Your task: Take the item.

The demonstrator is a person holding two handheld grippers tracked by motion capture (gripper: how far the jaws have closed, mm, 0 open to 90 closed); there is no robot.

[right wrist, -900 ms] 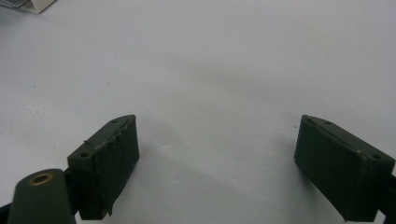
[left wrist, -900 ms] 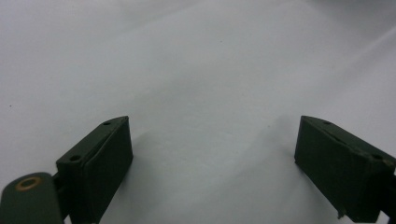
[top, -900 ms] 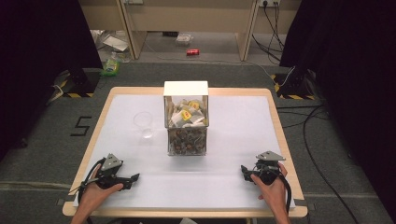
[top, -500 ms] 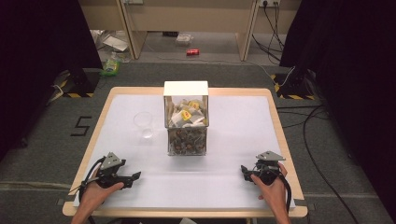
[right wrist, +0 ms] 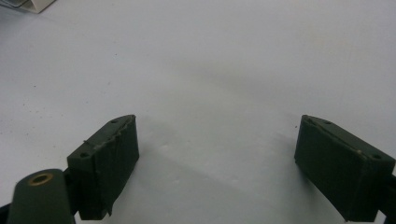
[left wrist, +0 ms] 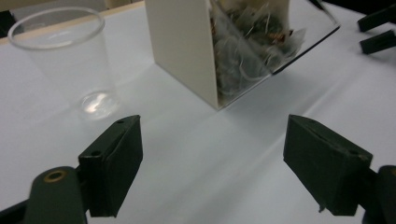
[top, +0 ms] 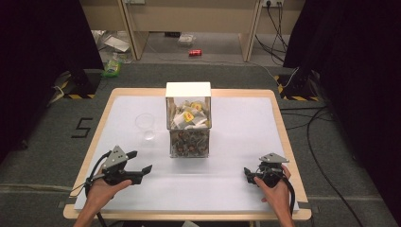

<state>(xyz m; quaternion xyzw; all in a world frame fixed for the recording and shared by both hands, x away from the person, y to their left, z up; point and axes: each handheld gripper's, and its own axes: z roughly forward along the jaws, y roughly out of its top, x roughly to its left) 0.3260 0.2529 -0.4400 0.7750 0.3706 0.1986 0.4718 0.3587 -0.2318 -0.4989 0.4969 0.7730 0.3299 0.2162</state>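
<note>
On white paper, left tongs [top: 140, 162] and right tongs [top: 248, 173] gape empty; clear-fronted box [top: 188, 124], ribbed plastic cup [top: 145, 126].

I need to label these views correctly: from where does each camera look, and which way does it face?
High view: above the person's side, facing forward and down on the table; forearms, both tongs show.
Left gripper view: on the left tongs, facing the plastic cup and tea-bag box, both also in the high view.
Right gripper view: on the right tongs, facing bare tabletop.
</note>
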